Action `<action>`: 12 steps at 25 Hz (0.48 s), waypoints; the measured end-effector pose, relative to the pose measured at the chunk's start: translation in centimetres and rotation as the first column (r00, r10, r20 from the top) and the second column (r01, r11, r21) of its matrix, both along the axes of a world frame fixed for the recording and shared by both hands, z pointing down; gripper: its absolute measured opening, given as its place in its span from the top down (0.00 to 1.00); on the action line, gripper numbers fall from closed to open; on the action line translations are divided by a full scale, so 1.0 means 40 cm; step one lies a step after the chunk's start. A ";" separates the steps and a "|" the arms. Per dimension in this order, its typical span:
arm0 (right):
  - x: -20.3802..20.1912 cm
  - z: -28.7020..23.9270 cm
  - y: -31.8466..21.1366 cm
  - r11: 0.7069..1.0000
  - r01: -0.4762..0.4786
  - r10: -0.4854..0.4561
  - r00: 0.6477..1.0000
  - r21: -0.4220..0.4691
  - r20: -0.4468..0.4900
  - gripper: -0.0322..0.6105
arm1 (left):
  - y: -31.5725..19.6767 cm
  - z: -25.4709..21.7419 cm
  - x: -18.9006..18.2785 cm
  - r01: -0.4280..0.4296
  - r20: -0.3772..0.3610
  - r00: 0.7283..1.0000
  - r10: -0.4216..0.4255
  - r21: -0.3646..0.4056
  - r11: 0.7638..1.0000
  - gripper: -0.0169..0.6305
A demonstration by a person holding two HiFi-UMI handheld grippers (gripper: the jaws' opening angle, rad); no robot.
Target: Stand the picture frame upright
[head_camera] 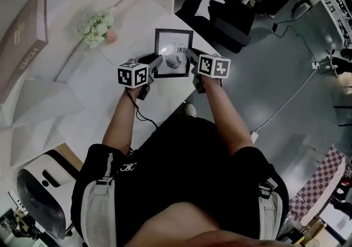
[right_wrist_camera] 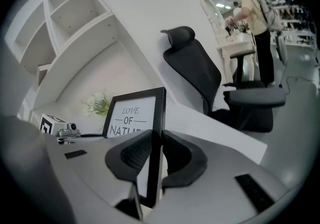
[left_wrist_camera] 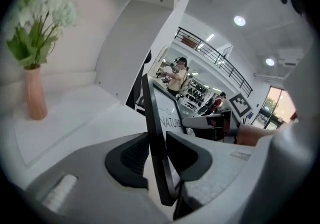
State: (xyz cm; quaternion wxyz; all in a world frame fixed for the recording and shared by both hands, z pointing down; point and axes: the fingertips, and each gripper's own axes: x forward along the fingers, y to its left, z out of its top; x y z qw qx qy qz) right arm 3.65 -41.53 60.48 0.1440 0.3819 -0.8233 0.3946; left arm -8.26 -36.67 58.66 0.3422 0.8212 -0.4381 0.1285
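Holding the black-edged picture frame [head_camera: 174,52] with its lettered white print, I'm clamping left gripper [head_camera: 158,62] and right gripper [head_camera: 192,60] on opposite side edges, near the white desk's [head_camera: 137,20] edge.

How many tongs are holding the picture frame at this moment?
2. The left tongs grip the picture frame on its left edge, and the right tongs grip it on its right edge. No other tongs are in view.
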 end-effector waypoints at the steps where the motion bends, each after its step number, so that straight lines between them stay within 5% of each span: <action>1: 0.005 -0.035 -0.007 0.999 0.004 -0.004 1.000 0.053 0.005 0.84 | -0.005 -0.031 0.007 0.005 0.002 1.000 -0.005 0.044 0.999 0.80; 4: 0.032 -0.163 -0.024 0.961 0.017 -0.010 1.000 0.278 -0.027 0.84 | -0.020 -0.133 0.032 0.012 0.028 0.999 -0.018 0.196 0.980 0.80; 9: 0.094 -0.388 0.003 0.753 0.036 0.054 0.992 0.658 -0.116 0.84 | -0.011 -0.288 0.092 -0.018 0.169 0.983 -0.067 0.459 0.888 0.82; 12: 0.130 -0.451 0.016 0.695 0.015 0.080 0.992 0.719 -0.098 0.84 | -0.003 -0.350 0.126 -0.020 0.186 0.978 -0.096 0.540 0.842 0.82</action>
